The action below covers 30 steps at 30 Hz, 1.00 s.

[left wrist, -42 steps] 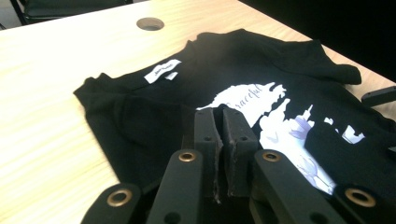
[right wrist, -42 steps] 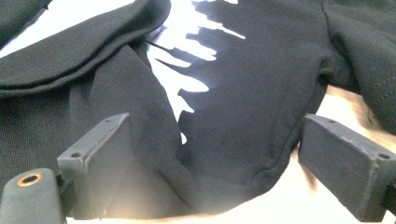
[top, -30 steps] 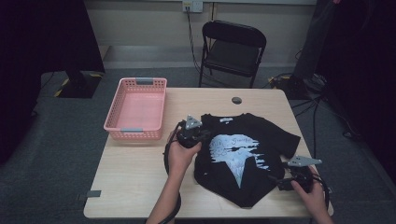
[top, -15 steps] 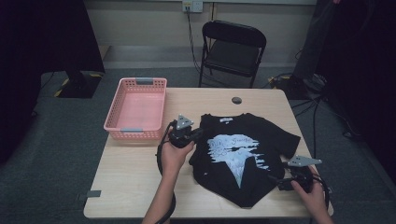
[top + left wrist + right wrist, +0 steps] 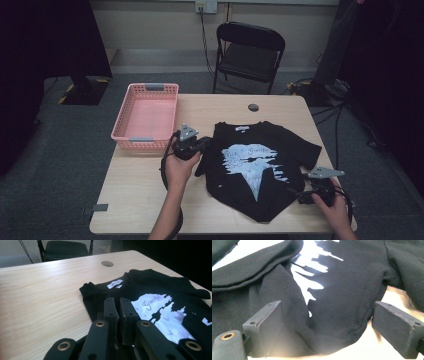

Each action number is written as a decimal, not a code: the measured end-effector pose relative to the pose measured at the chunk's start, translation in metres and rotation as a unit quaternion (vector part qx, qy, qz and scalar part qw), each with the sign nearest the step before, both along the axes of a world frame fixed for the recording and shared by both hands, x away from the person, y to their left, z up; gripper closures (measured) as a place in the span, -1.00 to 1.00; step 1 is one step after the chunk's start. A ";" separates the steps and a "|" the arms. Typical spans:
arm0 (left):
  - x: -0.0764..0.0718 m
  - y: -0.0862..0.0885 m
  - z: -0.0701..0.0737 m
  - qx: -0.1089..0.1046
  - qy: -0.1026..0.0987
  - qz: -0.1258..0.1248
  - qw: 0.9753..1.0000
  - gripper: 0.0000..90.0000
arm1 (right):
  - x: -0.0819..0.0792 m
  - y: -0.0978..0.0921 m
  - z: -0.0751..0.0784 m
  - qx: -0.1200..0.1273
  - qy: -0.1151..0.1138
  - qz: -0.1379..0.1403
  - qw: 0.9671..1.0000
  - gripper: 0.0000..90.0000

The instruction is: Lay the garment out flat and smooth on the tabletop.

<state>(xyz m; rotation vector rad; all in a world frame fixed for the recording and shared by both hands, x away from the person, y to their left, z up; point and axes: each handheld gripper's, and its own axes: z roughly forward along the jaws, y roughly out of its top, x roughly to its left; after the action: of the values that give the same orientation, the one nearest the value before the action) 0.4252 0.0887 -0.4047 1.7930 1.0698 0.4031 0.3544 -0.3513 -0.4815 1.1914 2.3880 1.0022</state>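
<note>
Black T-shirt [image 5: 342,290] corner bunches between right claw [image 5: 329,332] jaws (spread wide).

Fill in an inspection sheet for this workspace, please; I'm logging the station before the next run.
Surface: wooden table, bare at the left front.
Job's things: black T-shirt lying flat, print facing up.
Clutter: pink basket, looks empty; small dark disc near the far edge.
Grippers: left gripper shut, at the shirt's left edge, whether on cloth unclear; right gripper open around the hem.
Cables: black cable looping from the left gripper.
Surroundings: folding chair behind the table; grey floor.
</note>
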 end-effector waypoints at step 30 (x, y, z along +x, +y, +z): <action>-0.011 0.068 -0.031 0.023 -0.010 0.081 0.996 -0.31 | 0.000 0.000 0.000 -0.001 0.000 -0.001 1.000 -0.79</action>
<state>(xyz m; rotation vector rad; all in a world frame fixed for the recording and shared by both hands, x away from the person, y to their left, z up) 0.4139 0.1569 -0.4355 1.7447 1.2057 0.5471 0.3544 -0.3512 -0.4815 1.1919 2.3866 1.0002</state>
